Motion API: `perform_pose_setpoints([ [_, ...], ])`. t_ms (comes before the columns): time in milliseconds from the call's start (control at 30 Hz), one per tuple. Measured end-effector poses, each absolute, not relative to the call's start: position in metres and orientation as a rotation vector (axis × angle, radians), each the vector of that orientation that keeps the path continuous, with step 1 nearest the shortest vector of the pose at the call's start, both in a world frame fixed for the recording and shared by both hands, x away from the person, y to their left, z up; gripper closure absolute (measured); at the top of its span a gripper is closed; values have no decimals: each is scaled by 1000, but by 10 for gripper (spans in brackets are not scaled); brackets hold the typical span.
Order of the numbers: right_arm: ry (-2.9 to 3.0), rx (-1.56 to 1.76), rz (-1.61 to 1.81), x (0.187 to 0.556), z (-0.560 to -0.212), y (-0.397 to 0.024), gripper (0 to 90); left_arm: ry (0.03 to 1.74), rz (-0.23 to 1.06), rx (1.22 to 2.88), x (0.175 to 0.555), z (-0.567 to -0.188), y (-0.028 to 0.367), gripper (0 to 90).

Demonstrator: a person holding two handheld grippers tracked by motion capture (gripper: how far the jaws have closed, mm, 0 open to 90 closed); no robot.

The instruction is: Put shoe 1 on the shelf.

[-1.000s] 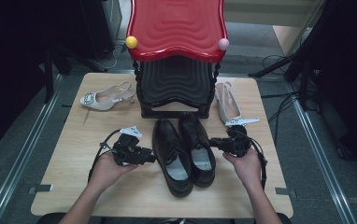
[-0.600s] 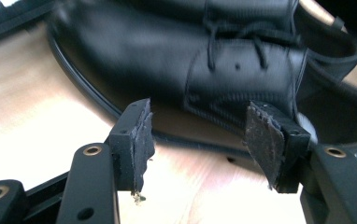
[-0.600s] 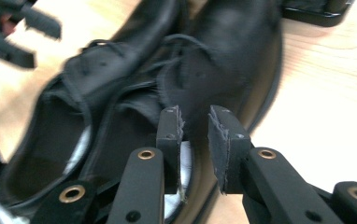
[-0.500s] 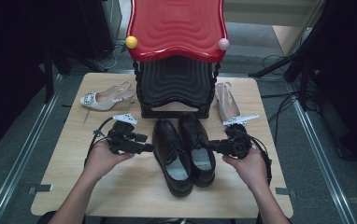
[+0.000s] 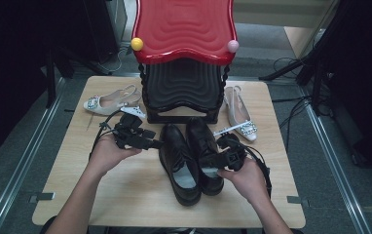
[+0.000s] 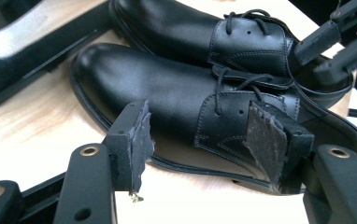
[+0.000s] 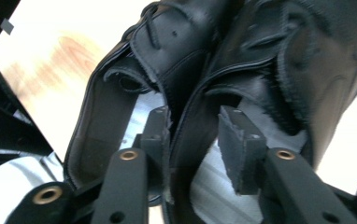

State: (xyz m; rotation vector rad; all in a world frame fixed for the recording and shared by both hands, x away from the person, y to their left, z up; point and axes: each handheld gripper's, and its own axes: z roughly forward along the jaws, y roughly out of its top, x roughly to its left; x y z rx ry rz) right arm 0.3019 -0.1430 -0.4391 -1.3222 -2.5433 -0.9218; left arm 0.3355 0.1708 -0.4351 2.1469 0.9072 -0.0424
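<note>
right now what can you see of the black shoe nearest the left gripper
The black lace-up shoe looks like smooth, shiny leather with stitched panels, thin black laces and a pale insole. It lies flat on the wooden table, toe toward the red and black rack, pressed side by side against its partner shoe. The left gripper is open just beside it, not gripping it.

Dim surroundings, lit tabletop, blown-out whites, soft close-up blur

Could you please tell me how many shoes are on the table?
4: two black lace-up shoes side by side at the centre, one pale slingback heel left of the rack, another right of it.
</note>
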Motion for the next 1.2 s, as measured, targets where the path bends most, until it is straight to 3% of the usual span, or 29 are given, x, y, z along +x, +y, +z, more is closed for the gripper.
perform_pose_setpoints([
  [167,-2531,-1314,-882,304,-444,-132,586,894,-43,2140,336,-432,171,404],
  [833,-2534,-1416,-779,314,-477,-106,611,892,-40,2090,343,-426,178,382],
  [1067,-2598,-1406,-768,314,-478,-108,791,901,-41,2086,345,-427,180,382],
  [1200,-2541,-1428,-747,318,-478,-113,819,900,-36,2087,345,-427,180,383],
])
